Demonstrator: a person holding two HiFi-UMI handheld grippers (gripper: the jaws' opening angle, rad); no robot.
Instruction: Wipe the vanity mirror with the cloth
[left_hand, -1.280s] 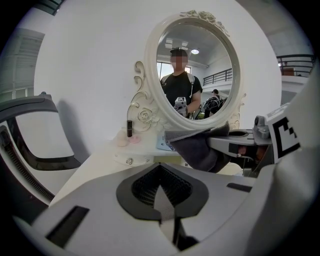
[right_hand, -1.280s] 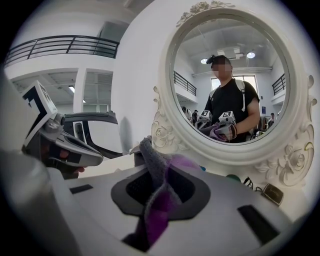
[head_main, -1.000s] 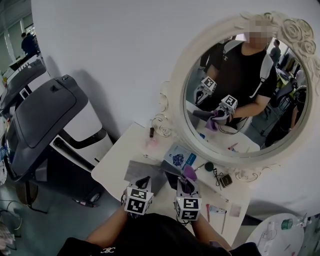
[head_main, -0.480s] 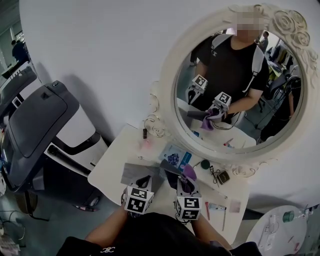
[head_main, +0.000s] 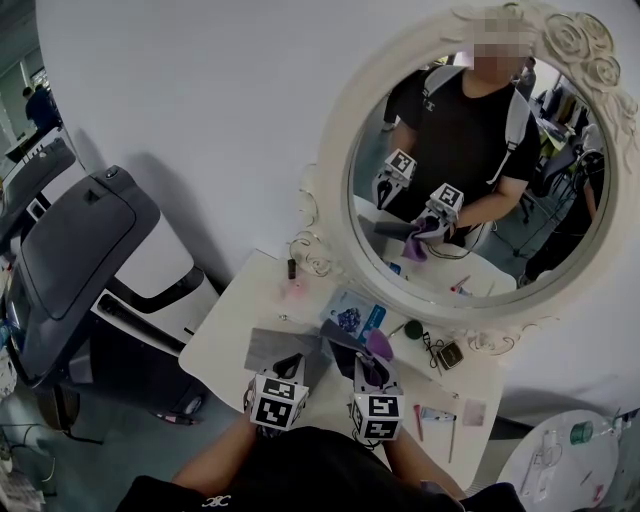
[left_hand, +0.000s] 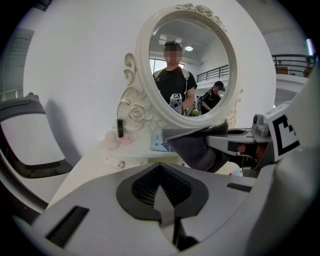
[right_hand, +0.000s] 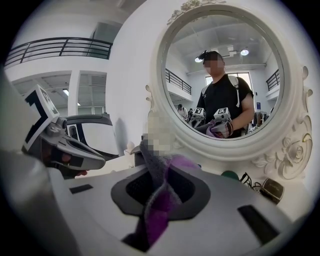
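Grey plastic machine (head_main: 80, 250) at far left, beside the white counter (head_main: 228, 335). At lower centre, left claw (head_main: 289, 366) clenched, jaws pressed together, poised above a flat grey sheet (head_main: 270, 340) lying on the counter. Just right of it, right claw (head_main: 368, 364) clamped on the cloth (head_main: 379, 345), grey and purple, bunched between the jaws and sticking out past the tips, well apart from the glass. Blue booklet (head_main: 355, 318) flat on the counter just beyond both claws. Filling the upper right, oval vanity mirror (head_main: 560, 140) in an ornate white frame, upright against the wall at the counter's back edge, reflecting the person and both claws.
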